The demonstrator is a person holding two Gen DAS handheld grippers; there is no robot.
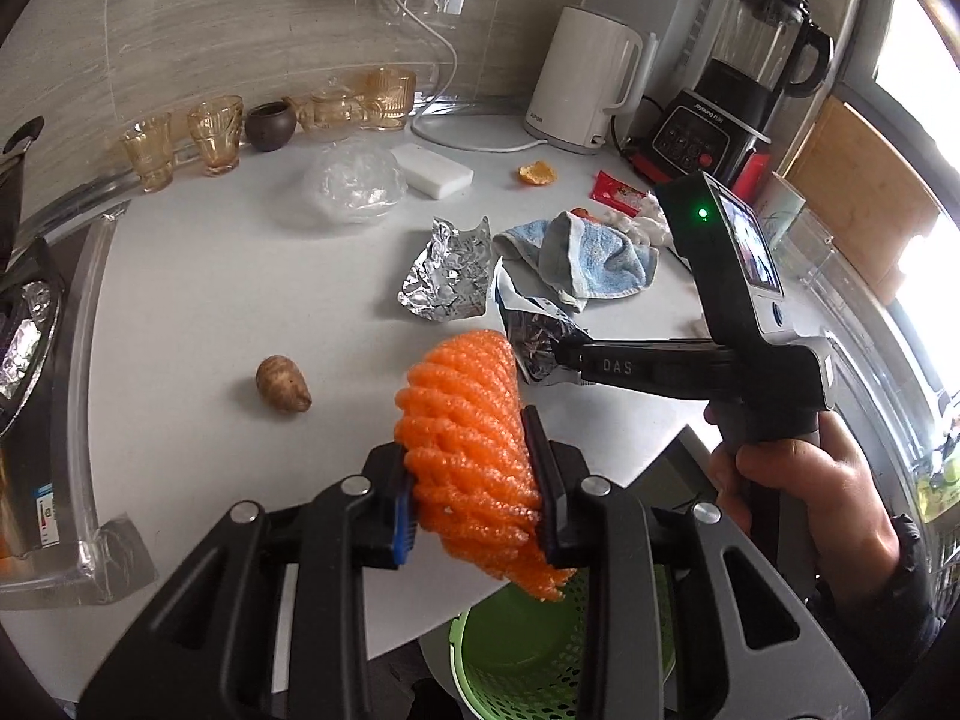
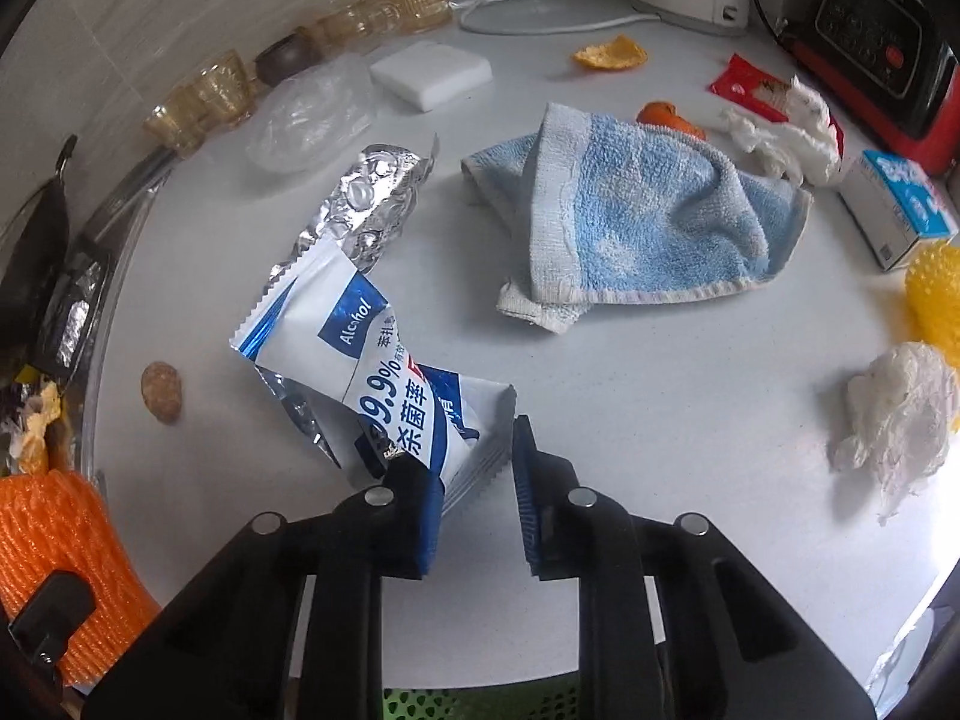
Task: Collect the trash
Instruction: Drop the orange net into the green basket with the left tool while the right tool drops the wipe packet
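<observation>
My left gripper (image 1: 474, 492) is shut on an orange foam fruit net (image 1: 468, 450) and holds it over the counter's front edge, above a green perforated bin (image 1: 516, 654). The net also shows in the right wrist view (image 2: 54, 552). My right gripper (image 2: 474, 492) has its jaws apart around the lower end of a blue-and-white alcohol wipe packet (image 2: 366, 360); the packet rests against the left finger and the right finger stands clear of it. In the left wrist view the right gripper (image 1: 558, 354) meets the packet (image 1: 528, 330) just past the net.
On the white counter (image 1: 210, 300) lie crumpled foil (image 1: 450, 270), a blue towel (image 2: 636, 216), a brown nut (image 1: 282, 384), orange peel (image 2: 612, 53), a red wrapper (image 2: 750, 84), tissue wads (image 2: 894, 414), a white sponge (image 1: 432, 168), a clear plastic bag (image 1: 354, 180), and a yellow net (image 2: 936, 294). Glasses, kettle (image 1: 582, 78) and blender (image 1: 738, 72) line the back.
</observation>
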